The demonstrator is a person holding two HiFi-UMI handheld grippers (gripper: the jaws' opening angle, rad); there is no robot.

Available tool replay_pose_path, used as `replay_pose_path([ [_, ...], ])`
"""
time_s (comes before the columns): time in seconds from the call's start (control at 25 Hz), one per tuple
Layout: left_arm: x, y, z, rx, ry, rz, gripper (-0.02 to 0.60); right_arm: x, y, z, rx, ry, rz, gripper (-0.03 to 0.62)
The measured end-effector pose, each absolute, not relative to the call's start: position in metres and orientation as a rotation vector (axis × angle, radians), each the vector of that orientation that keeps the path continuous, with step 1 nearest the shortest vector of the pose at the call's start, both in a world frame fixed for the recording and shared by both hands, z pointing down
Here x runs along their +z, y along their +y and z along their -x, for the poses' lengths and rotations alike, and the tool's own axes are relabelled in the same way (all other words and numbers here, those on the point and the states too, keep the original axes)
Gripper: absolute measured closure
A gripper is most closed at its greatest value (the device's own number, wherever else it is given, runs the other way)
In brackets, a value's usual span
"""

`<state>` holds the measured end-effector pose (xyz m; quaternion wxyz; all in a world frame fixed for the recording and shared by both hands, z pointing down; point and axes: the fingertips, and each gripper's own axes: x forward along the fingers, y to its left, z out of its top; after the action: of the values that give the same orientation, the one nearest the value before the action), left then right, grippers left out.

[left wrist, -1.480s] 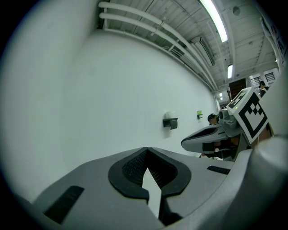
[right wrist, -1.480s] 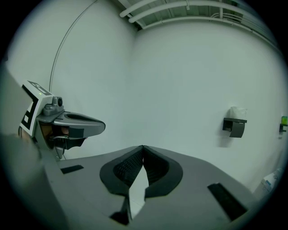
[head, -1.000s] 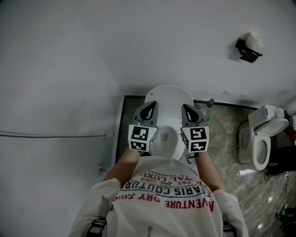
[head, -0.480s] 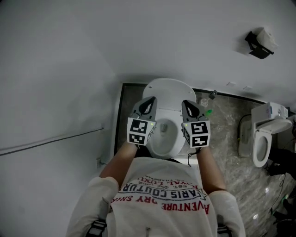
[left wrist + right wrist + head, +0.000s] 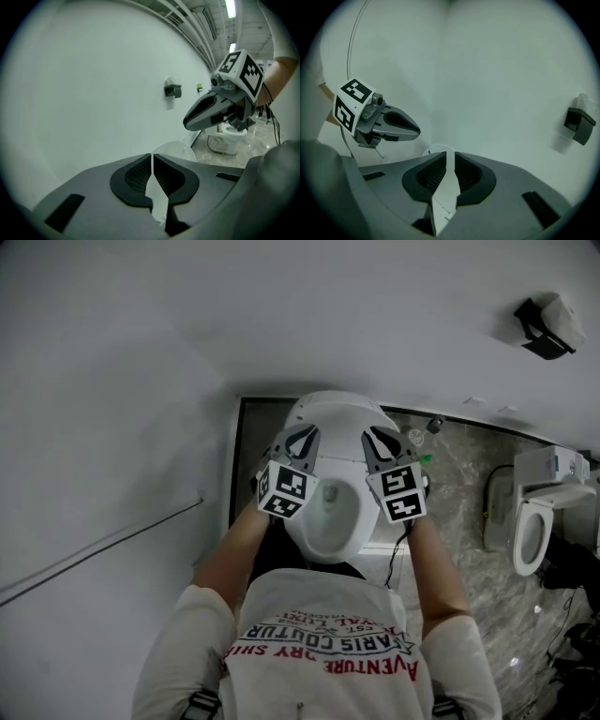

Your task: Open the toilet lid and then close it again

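Over the toilet at the foot of the white wall, we see both tongs come lower and further in than a second ago. They now flank the open bowl (image 5: 328, 517), with their tips up near the toilet lid (image 5: 337, 412).

The lid stands raised against the wall, same as in the two earlier head views, so nothing about the lid itself has changed, only the hands. We judge the opening half done and this as the approach for closing.

The left gripper (image 5: 306, 434) has its jaws together, tips meeting, and nothing between them. The right gripper (image 5: 373, 435) has its jaws all but together, with only a thin slit between the pads and nothing gripped. The white in the gap is the lid further off.

In both gripper views the lid's rounded top edge sits just beyond the jaws, apart from them. We can't confirm any contact yet.

Closed tongs suggest a hook or push on the lid's upper edge to tip it forward rather than a pinch, though that's our guess. The risk we see is the lid dropping onto the seat if it's tipped without support.

A second toilet (image 5: 530, 521) stands well apart on the marble floor (image 5: 455, 493) at right. It's not involved.
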<state>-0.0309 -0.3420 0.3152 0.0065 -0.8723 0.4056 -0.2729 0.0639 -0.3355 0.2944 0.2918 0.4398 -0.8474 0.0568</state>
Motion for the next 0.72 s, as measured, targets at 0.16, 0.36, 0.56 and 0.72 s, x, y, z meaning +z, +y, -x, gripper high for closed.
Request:
replay_pose_path([
  [0.16,0.333,-0.372,0.019,-0.968,1.126,2.685,0.541,0.315,-0.357,-0.061,0.051,-2.184,-1.047,0.576],
  [0.36,0.348,-0.397,0.001,-1.091,0.907,2.614,0.495,0.34,-0.375,-0.06,-0.009,-2.09,-0.895,0.528],
  [0.56,0.361,-0.415,-0.015,-1.131,0.798,2.586,0.489,0.351,-0.398,-0.061,-0.055,-2.039,-0.846,0.511],
  [0.72,0.375,-0.421,-0.02,-1.21,0.708,2.558,0.477,0.363,-0.409,-0.069,-0.055,-1.993,-0.802,0.511],
])
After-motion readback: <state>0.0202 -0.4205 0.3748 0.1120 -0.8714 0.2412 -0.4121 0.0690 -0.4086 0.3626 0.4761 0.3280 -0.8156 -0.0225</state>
